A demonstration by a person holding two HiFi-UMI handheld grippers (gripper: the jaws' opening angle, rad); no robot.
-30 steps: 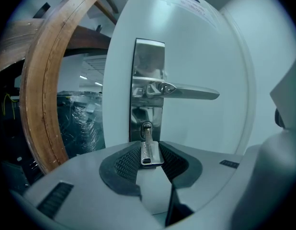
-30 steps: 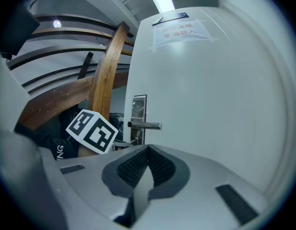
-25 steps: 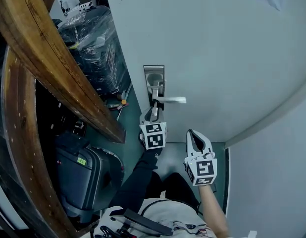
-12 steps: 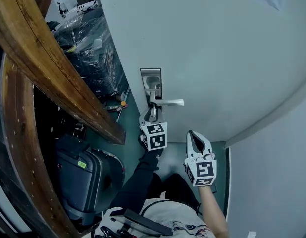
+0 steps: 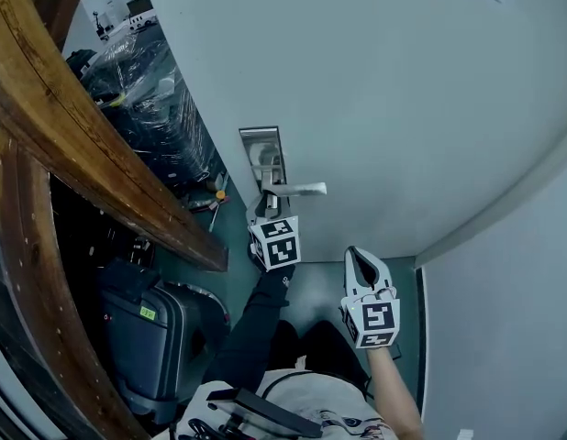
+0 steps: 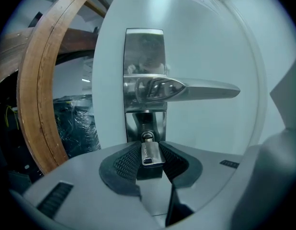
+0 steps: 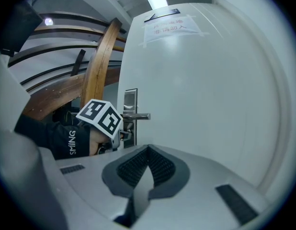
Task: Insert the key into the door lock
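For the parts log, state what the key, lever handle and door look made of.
Key: silvery metal, brushed, with dull glints. Lever handle: polished metal, likely steel or chrome-plated; it mirrors its surroundings. Door: smooth, pale, matte painted surface; core cannot be told.

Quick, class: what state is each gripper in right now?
Left gripper: jaws shut on the key.
Right gripper: jaws shut, holding nothing.

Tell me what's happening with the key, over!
Left tongs shut on key, key at keyhole. Right tongs shut, empty, held back. Nothing in the way.
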